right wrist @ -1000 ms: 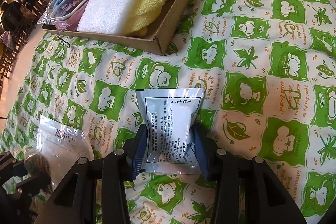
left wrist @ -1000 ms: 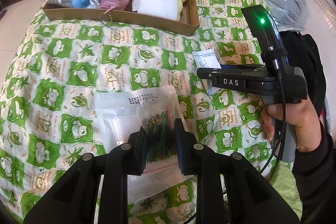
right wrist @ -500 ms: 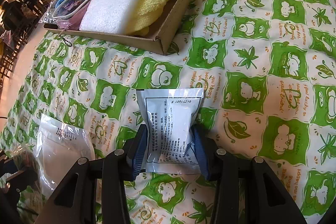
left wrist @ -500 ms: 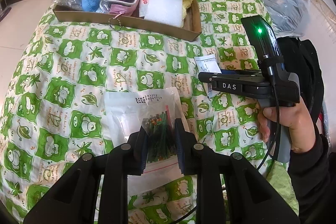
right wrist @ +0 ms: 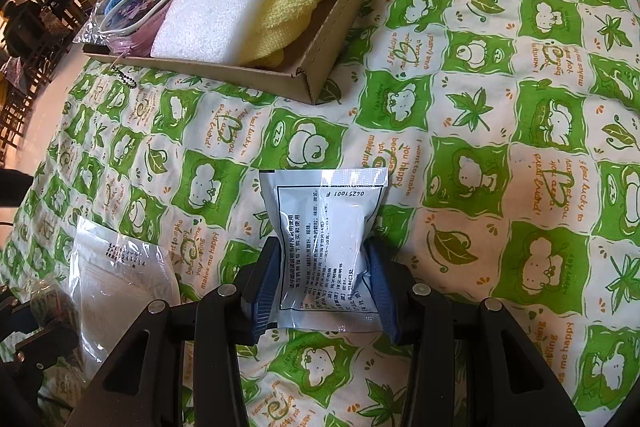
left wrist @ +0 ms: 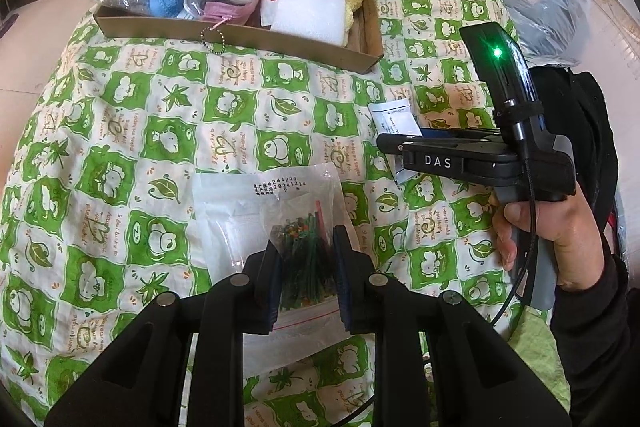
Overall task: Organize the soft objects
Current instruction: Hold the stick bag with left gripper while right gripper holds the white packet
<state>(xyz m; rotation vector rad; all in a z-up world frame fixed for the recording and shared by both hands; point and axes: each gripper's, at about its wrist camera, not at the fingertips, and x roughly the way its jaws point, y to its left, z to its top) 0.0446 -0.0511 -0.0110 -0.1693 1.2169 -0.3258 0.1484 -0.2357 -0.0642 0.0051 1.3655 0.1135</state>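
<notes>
Left gripper (left wrist: 306, 259) jaws clenched on clear bag (left wrist: 276, 215) of dark sticks, low on quilt (left wrist: 120, 147). Right gripper (right wrist: 322, 283) jaws clamped on white sachet (right wrist: 326, 251), near box (right wrist: 304, 75).

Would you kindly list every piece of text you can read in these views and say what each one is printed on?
"DAS": on the right hand-held gripper, side label.
"0425 1001 F": on the white sachet, seen upside down.
"I want to make you happy": on the green quilt, repeated.
Sachet's Chinese lines: too small to read.
Clear bag date stamp: digits blurred.
Red characters on a packet in the cardboard tray: unclear.
</notes>
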